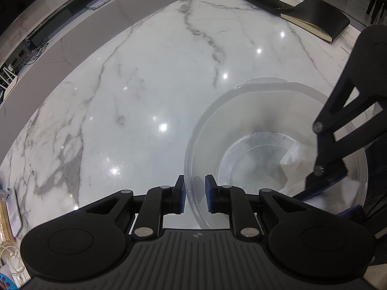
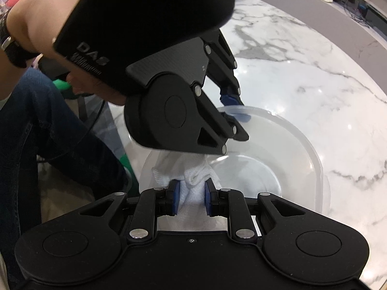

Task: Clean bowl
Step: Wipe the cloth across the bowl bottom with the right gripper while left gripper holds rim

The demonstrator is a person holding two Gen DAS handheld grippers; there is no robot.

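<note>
1. The translucent plastic bowl (image 1: pixel 266 145) sat upright on the white marble table (image 1: pixel 145 84), near the edge closest to you.
2. Your left claw (image 1: pixel 195 194) straddled the bowl's near rim: one blue pad outside the wall, one inside. Whether the pads actually pressed the wall could not be told; a gap showed between them.
3. Your right claw (image 2: pixel 189 199) was clamped on a bunched white cloth (image 2: pixel 193 176), pads pressing it from both sides.
4. The cloth lay inside the bowl, against the inner wall on your side.
5. In the left wrist view, the right claw (image 1: pixel 324 181) reached down into the bowl from the right.
6. Two black notebooks (image 1: pixel 314 19) lay at the table's far end, well apart from the bowl.
</note>
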